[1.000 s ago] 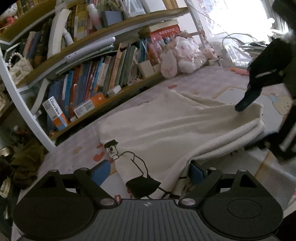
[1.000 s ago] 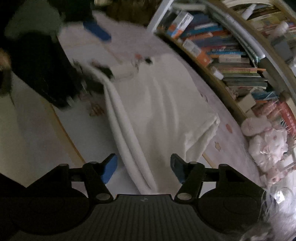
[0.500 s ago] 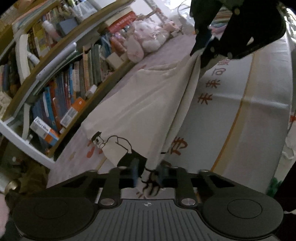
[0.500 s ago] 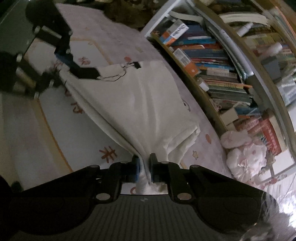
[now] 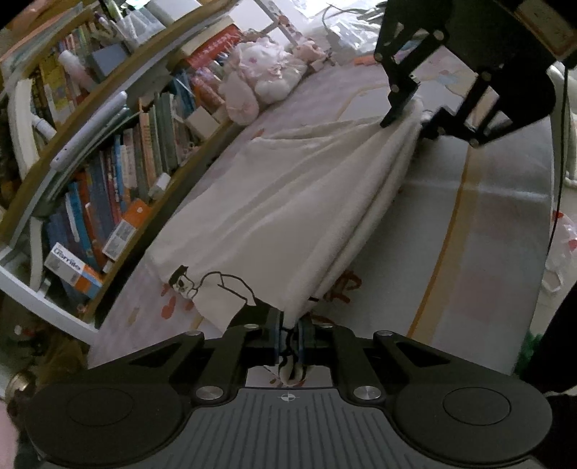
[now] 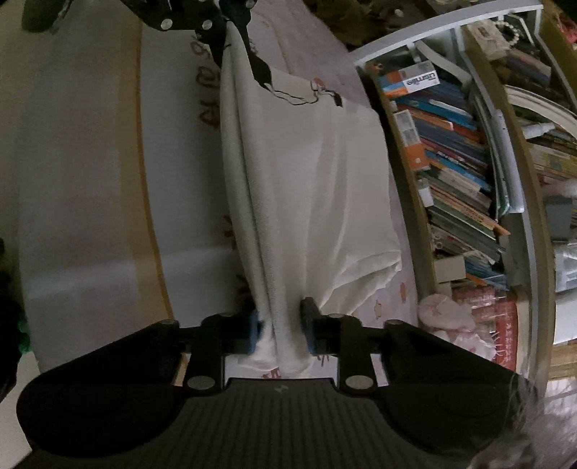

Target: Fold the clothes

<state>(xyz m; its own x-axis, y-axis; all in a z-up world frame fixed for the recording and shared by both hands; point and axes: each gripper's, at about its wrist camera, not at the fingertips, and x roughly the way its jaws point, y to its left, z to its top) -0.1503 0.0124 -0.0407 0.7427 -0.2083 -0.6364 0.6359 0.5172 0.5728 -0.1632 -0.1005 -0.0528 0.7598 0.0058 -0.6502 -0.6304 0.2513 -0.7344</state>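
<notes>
A cream garment (image 5: 288, 202) with a black line-drawn figure lies on a pale printed mat (image 5: 476, 252), folded lengthwise. Its doubled long edge is stretched taut and raised between the two grippers. My left gripper (image 5: 288, 335) is shut on one end of that edge, beside the drawing. My right gripper (image 5: 411, 115) pinches the far end. In the right wrist view the garment (image 6: 317, 180) runs away from my right gripper (image 6: 281, 332), whose fingers press a thick bunch of cloth, up to my left gripper (image 6: 223, 32) at the top.
A low bookshelf (image 5: 108, 162) packed with books runs along the garment's far side, also seen in the right wrist view (image 6: 468, 180). Pink plush toys (image 5: 259, 75) lie at its end. A Usmile box (image 5: 72, 267) sits on the lowest shelf. Bare mat stretches on the near side.
One second ago both grippers stood open at the folded edge. They have since shut on it and lifted it taut. The right fingers stand wider apart than half a second ago.
</notes>
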